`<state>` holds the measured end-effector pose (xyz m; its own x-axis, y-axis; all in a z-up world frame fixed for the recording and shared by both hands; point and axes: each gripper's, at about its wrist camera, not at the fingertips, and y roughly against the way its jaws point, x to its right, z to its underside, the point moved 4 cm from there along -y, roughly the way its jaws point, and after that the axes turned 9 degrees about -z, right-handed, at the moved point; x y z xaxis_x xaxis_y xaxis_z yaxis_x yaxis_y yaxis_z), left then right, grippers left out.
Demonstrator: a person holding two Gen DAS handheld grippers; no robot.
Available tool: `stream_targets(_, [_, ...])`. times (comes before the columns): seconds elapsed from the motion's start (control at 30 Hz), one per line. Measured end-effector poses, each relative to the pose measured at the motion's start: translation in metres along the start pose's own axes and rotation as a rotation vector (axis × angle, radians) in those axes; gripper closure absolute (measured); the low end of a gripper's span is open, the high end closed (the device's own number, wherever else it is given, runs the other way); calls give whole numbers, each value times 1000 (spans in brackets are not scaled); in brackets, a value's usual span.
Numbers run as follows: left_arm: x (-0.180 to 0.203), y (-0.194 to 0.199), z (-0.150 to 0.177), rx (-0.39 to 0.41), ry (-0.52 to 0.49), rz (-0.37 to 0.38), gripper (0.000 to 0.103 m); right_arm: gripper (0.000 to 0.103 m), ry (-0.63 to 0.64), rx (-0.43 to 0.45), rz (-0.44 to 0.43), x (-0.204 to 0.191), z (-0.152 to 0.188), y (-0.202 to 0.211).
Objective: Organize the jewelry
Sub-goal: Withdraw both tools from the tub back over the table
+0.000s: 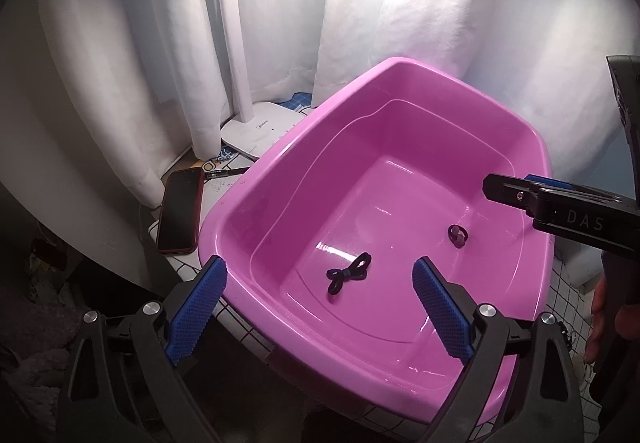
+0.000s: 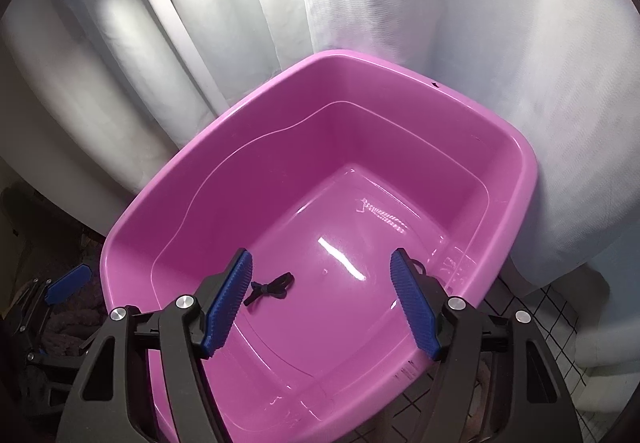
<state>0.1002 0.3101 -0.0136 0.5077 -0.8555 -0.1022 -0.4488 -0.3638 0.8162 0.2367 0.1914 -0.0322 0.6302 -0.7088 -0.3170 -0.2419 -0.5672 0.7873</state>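
A pink plastic tub (image 1: 280, 159) stands on a gridded cloth; it also shows in the right wrist view (image 2: 168, 179). On its floor lie a black hair tie (image 1: 347, 275) and a small dark ring (image 1: 457, 235). The hair tie shows in the right wrist view (image 2: 269, 290); the ring is mostly hidden there behind a finger. My left gripper (image 1: 320, 303) is open and empty over the tub's near rim. My right gripper (image 2: 321, 299) is open and empty above the tub floor; it reaches in from the right in the left wrist view (image 1: 516, 189).
A phone in a red case (image 1: 180, 215) lies left of the tub, by a pen (image 1: 224, 173) and a white lamp base (image 1: 260, 131). White curtains (image 1: 400, 23) hang behind. The gridded cloth (image 2: 556, 319) shows at right.
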Motion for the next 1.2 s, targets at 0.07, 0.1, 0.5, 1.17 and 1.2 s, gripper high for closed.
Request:
stream_targets(0.07, [-1,6,2,3,-2,9,11,35,-4,10,2,-1,5,8])
stream_targets(0.1, [-1,8,4,6,-4,16,11,35,-5,15,4,-1,8,13])
stream_targets(0.5, [11,45,13,89,-97,71,9,30,-87,123,57,3,60,73])
stream_targets(1.17, [109,87,77,132,-408,309,9,30,-448,215,246,67,237,150])
stream_targets(1.2, [115,89,81,133,-420,321,9,30,-459,223,255,69,245,155])
